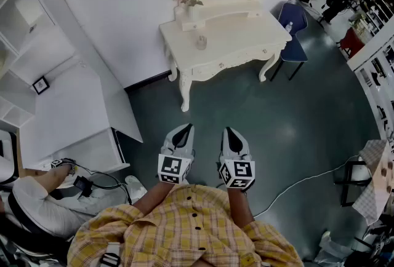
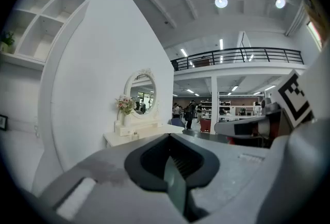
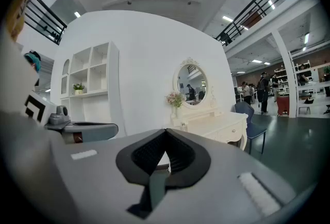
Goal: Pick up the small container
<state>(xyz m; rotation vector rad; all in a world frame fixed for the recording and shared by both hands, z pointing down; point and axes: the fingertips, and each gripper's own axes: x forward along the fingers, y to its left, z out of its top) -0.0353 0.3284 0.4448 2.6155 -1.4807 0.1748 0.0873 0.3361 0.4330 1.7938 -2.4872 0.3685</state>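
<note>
Ahead, cream table (image 1: 243, 32), small container (image 1: 201, 43), teal floor (image 1: 295, 124)

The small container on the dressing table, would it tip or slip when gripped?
The small container looks translucent, perhaps glass, so probably smooth and breakable. Being small, it is likely light, so a sideways push may tip it.
</note>
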